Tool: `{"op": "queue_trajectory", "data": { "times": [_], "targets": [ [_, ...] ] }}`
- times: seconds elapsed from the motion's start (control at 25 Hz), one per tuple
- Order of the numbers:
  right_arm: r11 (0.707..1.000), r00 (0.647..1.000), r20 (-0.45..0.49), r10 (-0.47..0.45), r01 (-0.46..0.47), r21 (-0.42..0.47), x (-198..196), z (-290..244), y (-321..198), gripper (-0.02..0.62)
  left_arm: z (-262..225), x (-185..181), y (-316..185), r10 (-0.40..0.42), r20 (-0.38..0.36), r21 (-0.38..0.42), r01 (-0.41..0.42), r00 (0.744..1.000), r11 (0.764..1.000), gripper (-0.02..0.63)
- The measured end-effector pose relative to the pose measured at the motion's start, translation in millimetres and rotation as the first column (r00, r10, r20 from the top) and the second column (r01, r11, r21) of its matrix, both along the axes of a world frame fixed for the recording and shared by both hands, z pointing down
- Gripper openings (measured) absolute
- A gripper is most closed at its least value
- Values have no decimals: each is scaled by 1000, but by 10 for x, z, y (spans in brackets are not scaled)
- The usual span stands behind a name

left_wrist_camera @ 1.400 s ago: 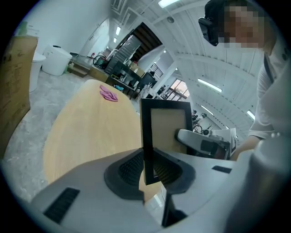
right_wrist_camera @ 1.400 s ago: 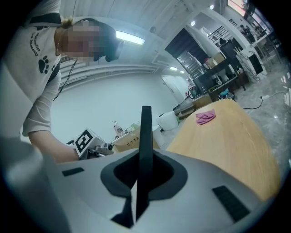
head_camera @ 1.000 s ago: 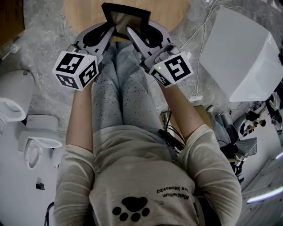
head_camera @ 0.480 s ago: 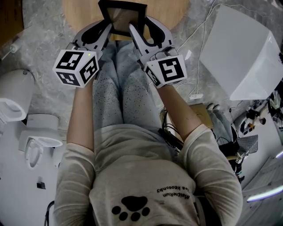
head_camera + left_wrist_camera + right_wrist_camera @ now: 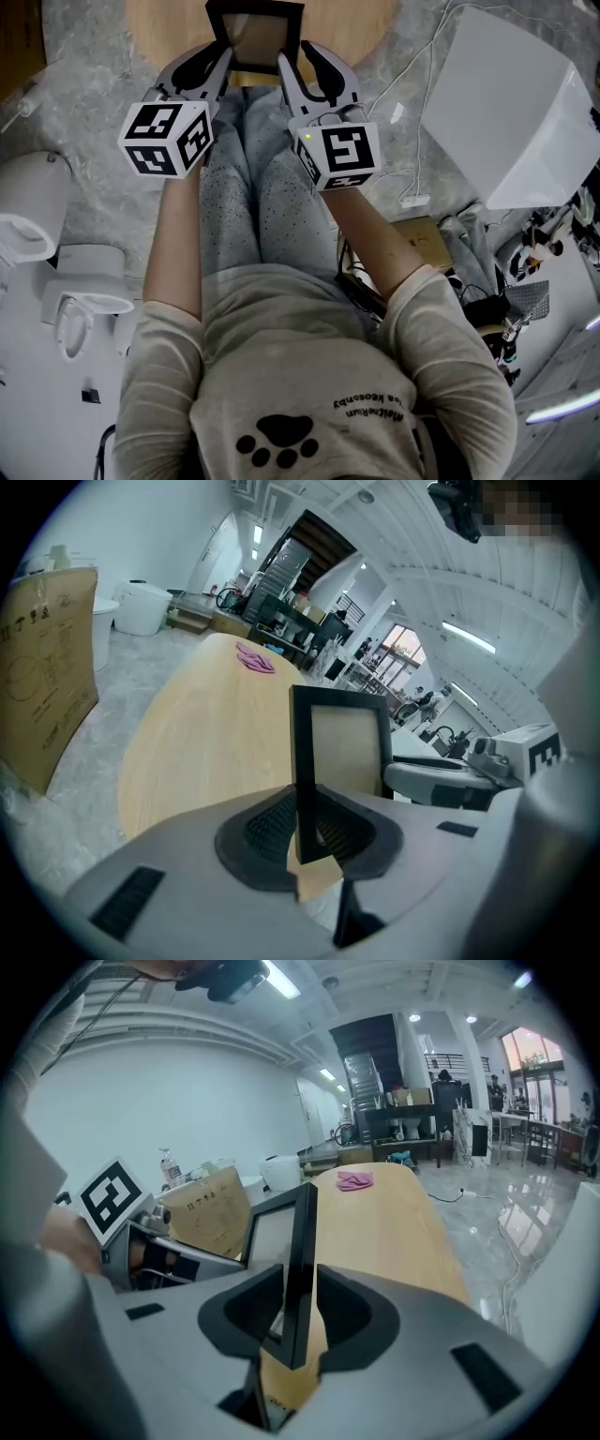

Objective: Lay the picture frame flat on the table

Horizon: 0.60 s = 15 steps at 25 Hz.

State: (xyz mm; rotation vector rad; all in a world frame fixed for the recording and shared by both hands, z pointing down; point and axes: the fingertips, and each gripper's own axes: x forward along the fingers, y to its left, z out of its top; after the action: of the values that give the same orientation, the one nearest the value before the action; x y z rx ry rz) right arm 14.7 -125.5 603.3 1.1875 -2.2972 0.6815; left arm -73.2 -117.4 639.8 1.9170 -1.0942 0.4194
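Picture frame [image 5: 255, 37] not flat yet: held upright-ish over tabletop [image 5: 169, 28] near edge. Left gripper [image 5: 211, 58] jaws pinch its left side. Right gripper [image 5: 298, 54] jaws, just been closing, sit loose round its right side. Lowering still to do.

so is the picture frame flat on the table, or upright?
Upright, not flat: the picture frame stands on edge, its lower corner between the fingers of the left gripper.

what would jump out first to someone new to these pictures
The black picture frame, at the near edge of the round wooden table, catches the eye first. The left gripper is clamped on one side edge; on the right gripper the jaws, which have just been closing, straddle the other without quite pressing.
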Motion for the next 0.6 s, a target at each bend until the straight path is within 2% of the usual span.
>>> {"op": "queue_trajectory", "data": {
  "times": [0.12, 0.6],
  "targets": [
    [1000, 1000, -15, 11, -11, -21, 10, 53, 6, 98, 36, -4, 3, -1, 18, -10, 1, 1000, 1000, 69],
    [991, 998, -29, 47, -50, -121, 72, 420, -2, 87, 297, 33, 46, 10, 90, -64, -4, 996, 998, 67]
  ]
}}
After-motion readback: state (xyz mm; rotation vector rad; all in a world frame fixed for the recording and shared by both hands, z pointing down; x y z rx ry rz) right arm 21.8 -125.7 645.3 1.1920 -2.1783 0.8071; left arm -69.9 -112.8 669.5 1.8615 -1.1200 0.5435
